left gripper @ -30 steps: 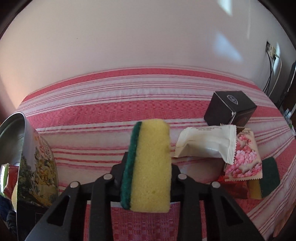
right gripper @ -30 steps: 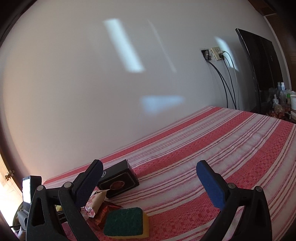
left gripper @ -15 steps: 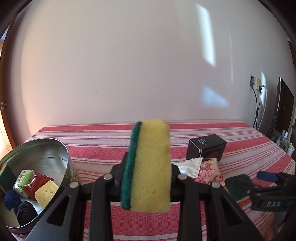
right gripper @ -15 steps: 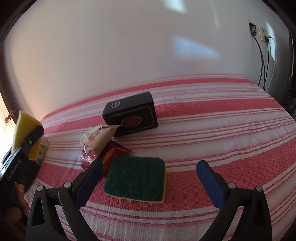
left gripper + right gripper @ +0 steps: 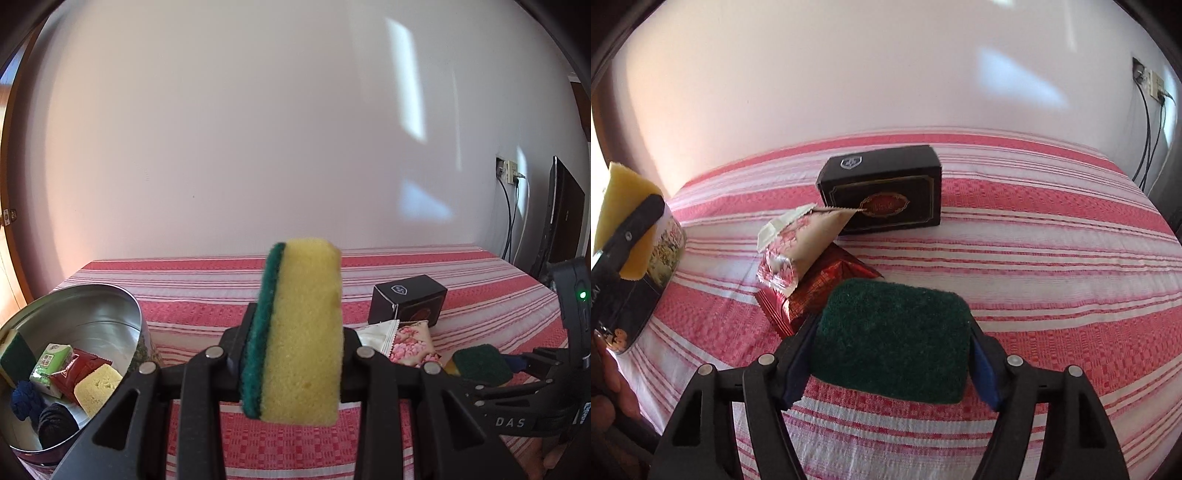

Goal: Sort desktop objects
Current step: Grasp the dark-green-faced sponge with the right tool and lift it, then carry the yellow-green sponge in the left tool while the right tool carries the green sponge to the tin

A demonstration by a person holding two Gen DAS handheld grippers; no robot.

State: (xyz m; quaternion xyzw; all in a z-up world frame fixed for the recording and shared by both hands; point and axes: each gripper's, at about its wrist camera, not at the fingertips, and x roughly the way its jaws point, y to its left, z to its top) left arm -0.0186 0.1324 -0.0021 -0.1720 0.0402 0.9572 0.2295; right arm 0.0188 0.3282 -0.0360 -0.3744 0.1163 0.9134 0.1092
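My left gripper (image 5: pixel 295 350) is shut on a yellow sponge with a green scouring side (image 5: pixel 301 332), held upright above the red striped cloth, right of a round metal tin (image 5: pixel 110 299). The same sponge (image 5: pixel 622 206) shows at the left edge of the right wrist view. My right gripper (image 5: pixel 892 332) has closed around a second sponge, green side up (image 5: pixel 892 332), which lies on the cloth; its blue fingertips (image 5: pixel 984 369) touch both sides. This sponge also shows in the left wrist view (image 5: pixel 480 363).
The tin holds a sponge piece, packets and dark yarn balls. A black box (image 5: pixel 882 188), a flowered pink packet (image 5: pixel 798 236) and a red foil packet (image 5: pixel 816 291) lie behind the second sponge. Wall sockets with cables (image 5: pixel 1152 85) are at far right.
My right gripper moved forward over the green-topped sponge and closed on it. My left gripper kept its sponge and drew back slightly, showing more of the tin.
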